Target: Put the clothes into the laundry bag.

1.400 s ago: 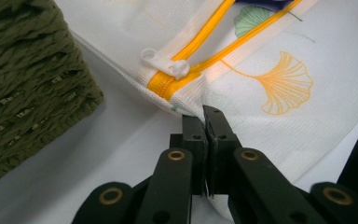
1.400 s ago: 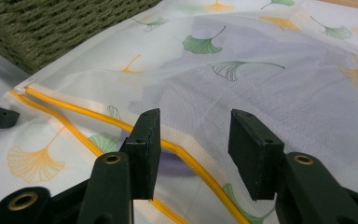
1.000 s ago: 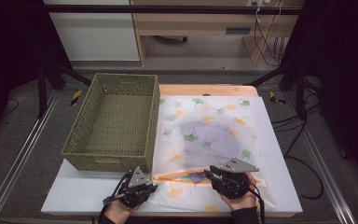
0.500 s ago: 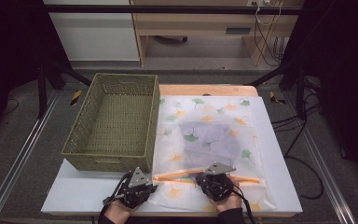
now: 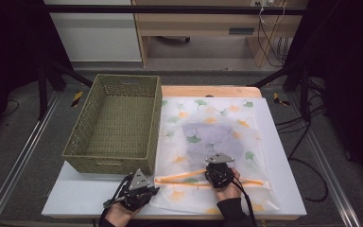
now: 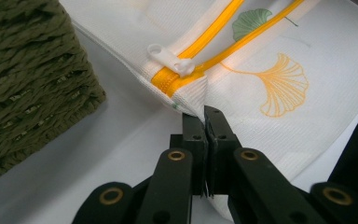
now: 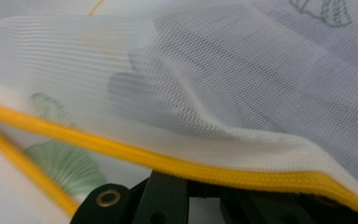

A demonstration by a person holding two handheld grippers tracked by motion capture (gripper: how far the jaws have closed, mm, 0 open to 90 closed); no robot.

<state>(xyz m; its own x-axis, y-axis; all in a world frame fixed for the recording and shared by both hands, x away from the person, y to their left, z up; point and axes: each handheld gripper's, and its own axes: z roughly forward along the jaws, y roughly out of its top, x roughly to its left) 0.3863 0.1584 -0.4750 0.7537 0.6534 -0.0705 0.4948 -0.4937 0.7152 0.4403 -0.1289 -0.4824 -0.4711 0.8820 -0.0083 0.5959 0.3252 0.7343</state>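
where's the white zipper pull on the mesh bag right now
In the left gripper view the white zipper pull sits at the closed end of the yellow zipper, at the mesh bag corner nearest the wicker basket, just above the left gripper.

Setting: a lab-style recording bay. A white tabletop [image 5: 283, 165] stood inside a black metal frame [image 5: 170, 9], with aluminium rails [image 5: 19, 165] along the grey floor on both sides. Behind were a plain wooden desk [image 5: 217, 28] and loose hanging cables [image 5: 269, 28].
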